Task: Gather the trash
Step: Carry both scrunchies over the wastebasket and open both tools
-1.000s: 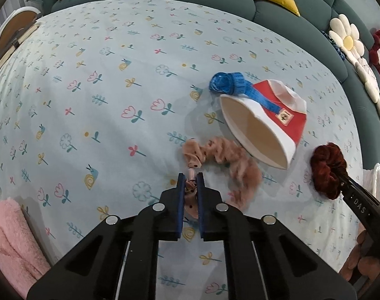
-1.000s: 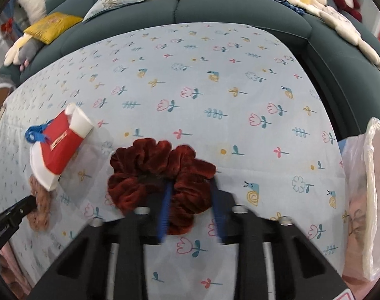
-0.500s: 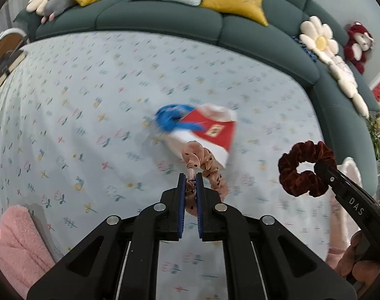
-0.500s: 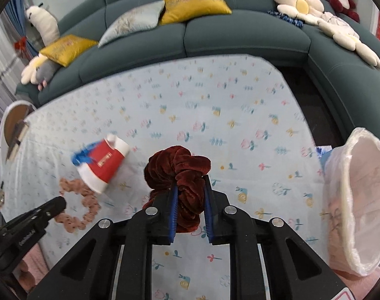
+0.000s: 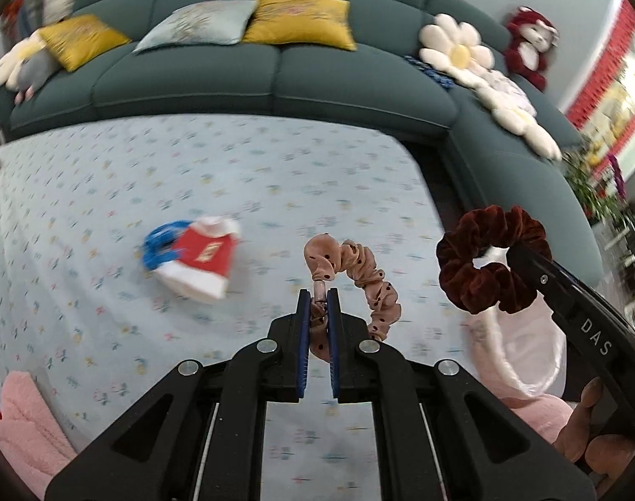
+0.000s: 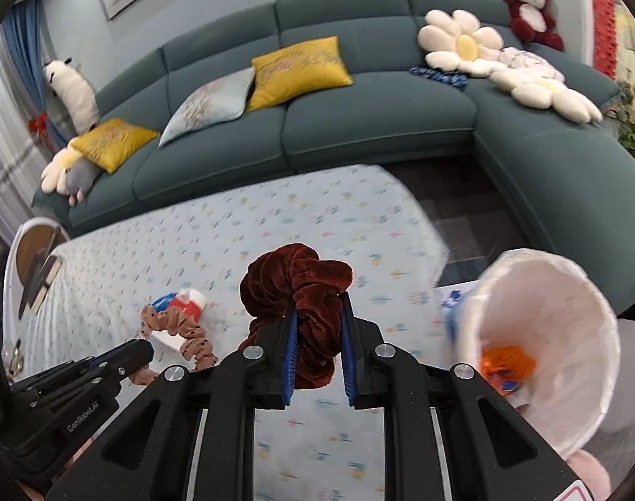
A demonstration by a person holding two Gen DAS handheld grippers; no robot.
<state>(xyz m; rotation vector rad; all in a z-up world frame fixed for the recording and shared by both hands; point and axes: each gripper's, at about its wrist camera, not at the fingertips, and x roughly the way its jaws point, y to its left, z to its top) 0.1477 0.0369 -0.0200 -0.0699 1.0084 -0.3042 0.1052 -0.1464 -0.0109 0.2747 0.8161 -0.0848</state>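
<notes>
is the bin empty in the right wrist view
No, something orange lies inside the white-lined bin.

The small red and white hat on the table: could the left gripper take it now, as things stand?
Probably not: the left gripper is shut on the pink dotted scrunchie, so its jaws are occupied. Otherwise the hat lies uncovered on the tablecloth.

Dark red scrunchie point(image 6: 300, 292) in plush velvet-like cloth, pink dotted scrunchie point(image 5: 361, 279) in thin matt gathered fabric, tablecloth point(image 5: 87, 217) in smooth printed cloth, bin liner point(image 6: 567, 334) in translucent crinkled plastic, sofa point(image 6: 359, 125) in matt woven upholstery.
</notes>
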